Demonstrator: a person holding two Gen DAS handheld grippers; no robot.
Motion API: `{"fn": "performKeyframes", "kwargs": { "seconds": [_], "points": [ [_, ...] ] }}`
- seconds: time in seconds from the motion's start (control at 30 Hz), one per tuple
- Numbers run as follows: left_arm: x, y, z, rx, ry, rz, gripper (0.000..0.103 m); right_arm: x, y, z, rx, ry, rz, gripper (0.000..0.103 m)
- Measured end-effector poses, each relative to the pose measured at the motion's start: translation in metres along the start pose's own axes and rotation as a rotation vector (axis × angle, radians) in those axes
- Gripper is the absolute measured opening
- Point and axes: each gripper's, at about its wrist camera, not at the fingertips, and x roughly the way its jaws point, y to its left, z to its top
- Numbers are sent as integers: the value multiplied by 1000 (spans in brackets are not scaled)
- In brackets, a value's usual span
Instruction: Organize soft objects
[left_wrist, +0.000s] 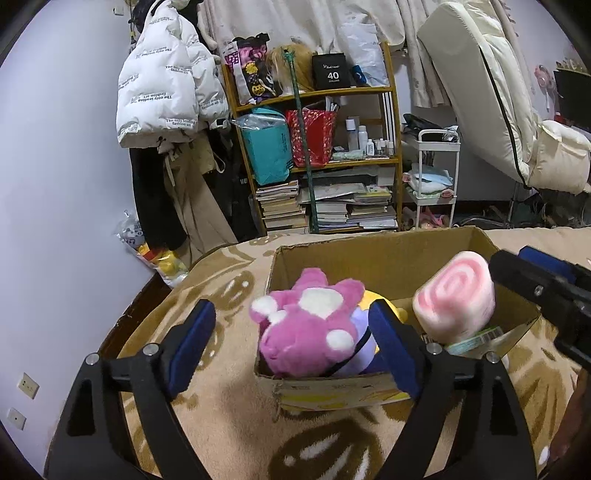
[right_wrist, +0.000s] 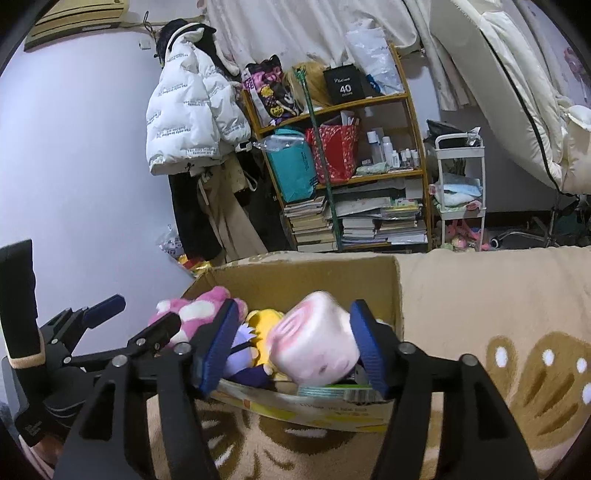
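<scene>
Two grippers work at an open brown cardboard box (left_wrist: 388, 254) sitting on a beige plush blanket with brown paw-like marks (left_wrist: 229, 402). Over the box's near-left corner, the left gripper (left_wrist: 291, 343) has its blue-padded fingers spread wide, holding nothing; a magenta plush toy with white patches (left_wrist: 306, 325) lies between them at the box's near wall, overlapping a yellow and purple plush (right_wrist: 258, 332) inside. Over the box's near-right part, the right gripper (right_wrist: 291, 350) has its fingers spread, flanking a pink-and-white swirled soft roll (right_wrist: 314, 339); whether the pads touch it cannot be told.
</scene>
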Motion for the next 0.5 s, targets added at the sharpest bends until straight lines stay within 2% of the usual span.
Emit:
{"fn": "performKeyframes", "kwargs": {
  "seconds": [0.07, 0.17, 0.2, 0.33, 0.4, 0.5],
  "points": [
    [-4, 2, 0, -3, -3, 10, 90, -3, 1, 2, 1, -5, -3, 72],
    [-13, 5, -2, 7, -4, 47, 90, -10, 2, 4, -9, -17, 1, 90],
    [-17, 6, -3, 10, -4, 53, 90, -13, 3, 4, -14, -24, -3, 92],
    [-33, 13, -3, -3, -5, 62, 93, -28, 9, 7, -41, -34, -22, 96],
    [-43, 20, -2, -24, -14, 66, 96, -37, 11, 9, -39, -41, -20, 103],
    [-58, 27, 0, -42, -27, 72, 97, -55, 15, 13, -46, -69, -30, 103]
  ]
}}
